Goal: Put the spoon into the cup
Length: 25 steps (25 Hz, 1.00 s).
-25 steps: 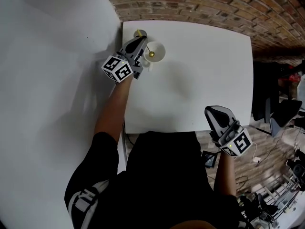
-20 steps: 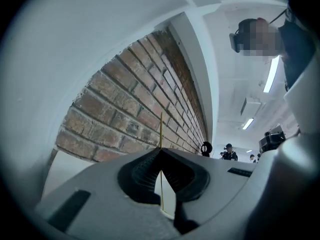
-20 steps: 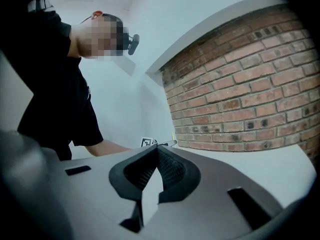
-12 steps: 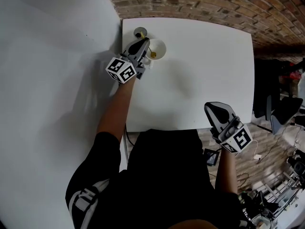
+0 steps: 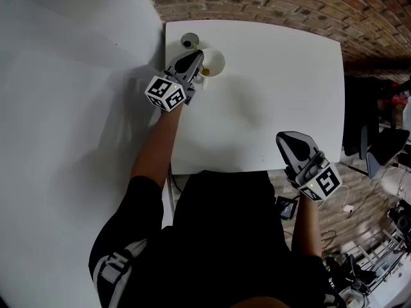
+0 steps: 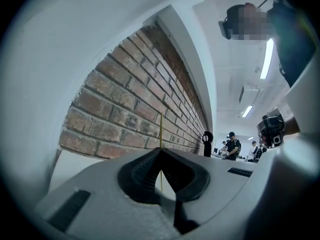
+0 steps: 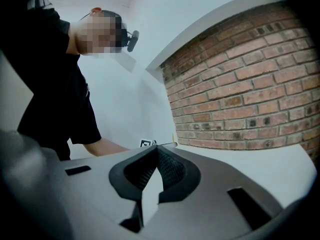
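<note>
A white cup (image 5: 213, 61) stands near the far left corner of the white table (image 5: 270, 95). My left gripper (image 5: 194, 59) hovers right beside the cup's left rim, shut on a thin gold spoon. A gold bit of the spoon (image 5: 205, 71) shows at the cup's near rim; whether it sits inside I cannot tell. In the left gripper view the spoon's handle (image 6: 161, 126) stands upright, pinched between the closed jaws of the left gripper (image 6: 161, 151). My right gripper (image 5: 292, 144) hangs over the table's near right edge, shut and holding nothing, as the right gripper (image 7: 157, 148) view confirms.
A small grey ring-shaped object (image 5: 188, 41) lies just beyond the left gripper, close to the table's far left corner. A white wall (image 5: 77, 76) runs along the table's left side and a brick wall (image 5: 270, 2) along its far side. Cables and gear (image 5: 372, 262) clutter the floor at right.
The left gripper with the spoon has edged slightly farther along the cup's left side. The right gripper has barely shifted.
</note>
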{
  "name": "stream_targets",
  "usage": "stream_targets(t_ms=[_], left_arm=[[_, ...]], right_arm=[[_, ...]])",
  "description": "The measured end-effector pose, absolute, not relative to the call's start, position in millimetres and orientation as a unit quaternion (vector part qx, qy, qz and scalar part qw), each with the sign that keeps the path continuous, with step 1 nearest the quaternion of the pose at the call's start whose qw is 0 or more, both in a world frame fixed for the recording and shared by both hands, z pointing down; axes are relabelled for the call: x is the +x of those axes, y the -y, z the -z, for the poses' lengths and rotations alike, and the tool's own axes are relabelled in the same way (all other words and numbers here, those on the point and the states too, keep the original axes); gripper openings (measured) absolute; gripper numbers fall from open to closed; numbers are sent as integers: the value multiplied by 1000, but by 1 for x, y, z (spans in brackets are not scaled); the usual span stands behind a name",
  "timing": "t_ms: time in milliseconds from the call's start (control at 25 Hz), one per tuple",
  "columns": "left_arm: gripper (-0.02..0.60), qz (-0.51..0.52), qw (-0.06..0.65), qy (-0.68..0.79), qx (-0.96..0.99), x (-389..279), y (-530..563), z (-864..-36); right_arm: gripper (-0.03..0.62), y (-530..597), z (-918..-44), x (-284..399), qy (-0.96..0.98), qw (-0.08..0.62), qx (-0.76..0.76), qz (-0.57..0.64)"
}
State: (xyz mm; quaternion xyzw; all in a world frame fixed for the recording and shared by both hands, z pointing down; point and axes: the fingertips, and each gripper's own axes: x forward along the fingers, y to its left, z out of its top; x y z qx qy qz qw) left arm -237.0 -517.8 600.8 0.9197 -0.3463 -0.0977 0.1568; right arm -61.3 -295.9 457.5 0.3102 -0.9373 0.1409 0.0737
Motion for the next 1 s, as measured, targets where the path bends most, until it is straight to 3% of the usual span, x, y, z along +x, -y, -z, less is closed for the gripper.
stream_targets(t_ms=[760,1000], left_arm=[[20,41,138,367,919,-243,516,-617],[81,32,134,380,915,-249,518,-619]], right_arm=[[6,292,-458,-64,937,73,311,-140],[6,289,-460,-66,937,73,310,-142]])
